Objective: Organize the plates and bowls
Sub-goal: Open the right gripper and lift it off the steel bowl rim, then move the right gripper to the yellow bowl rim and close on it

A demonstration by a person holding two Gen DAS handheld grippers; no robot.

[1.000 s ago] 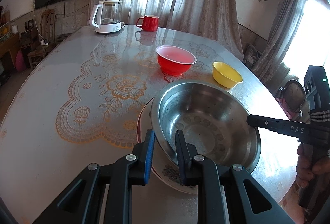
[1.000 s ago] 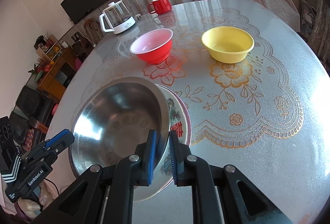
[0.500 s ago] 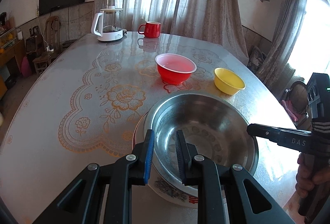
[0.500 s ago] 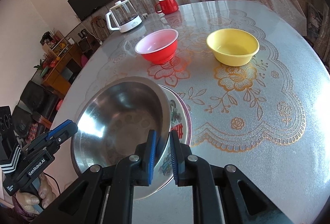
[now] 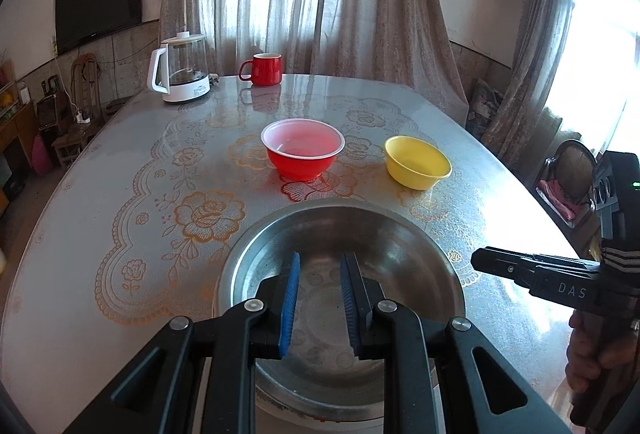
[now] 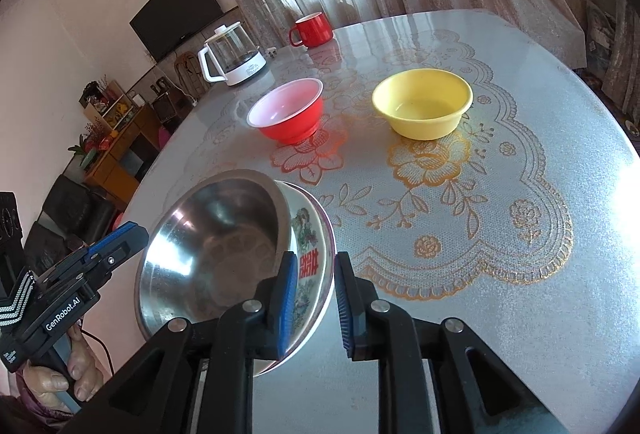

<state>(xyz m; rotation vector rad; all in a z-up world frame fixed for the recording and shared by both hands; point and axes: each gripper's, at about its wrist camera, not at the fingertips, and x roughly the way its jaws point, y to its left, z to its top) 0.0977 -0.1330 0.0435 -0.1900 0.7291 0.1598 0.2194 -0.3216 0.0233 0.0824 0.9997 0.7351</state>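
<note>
A steel bowl [image 5: 400,254] [image 6: 216,234] sits tilted inside a flower-patterned bowl [image 6: 310,234] at the table's near edge. My left gripper [image 5: 320,262] [image 6: 136,234] hovers over the steel bowl's near side, jaws slightly apart with nothing between the pads. My right gripper [image 6: 316,262] [image 5: 476,260] straddles the patterned bowl's rim. Its jaws are opening: the right pad stands clear of the rim. A red bowl [image 5: 302,154] [image 6: 288,114] and a yellow bowl [image 5: 418,162] [image 6: 422,106] stand apart farther back.
A glass kettle [image 5: 180,70] [image 6: 234,54] and a red mug [image 5: 264,69] [image 6: 314,29] stand at the table's [image 5: 100,194] far edge. A hand [image 5: 592,354] holds the right gripper's handle. Curtains, a wall TV and chairs surround the table.
My left gripper rose from straddling the steel bowl's near rim to above its inside. The right jaws widened around the patterned bowl's rim. The steel bowl now hides almost all of the patterned bowl from the left wrist.
</note>
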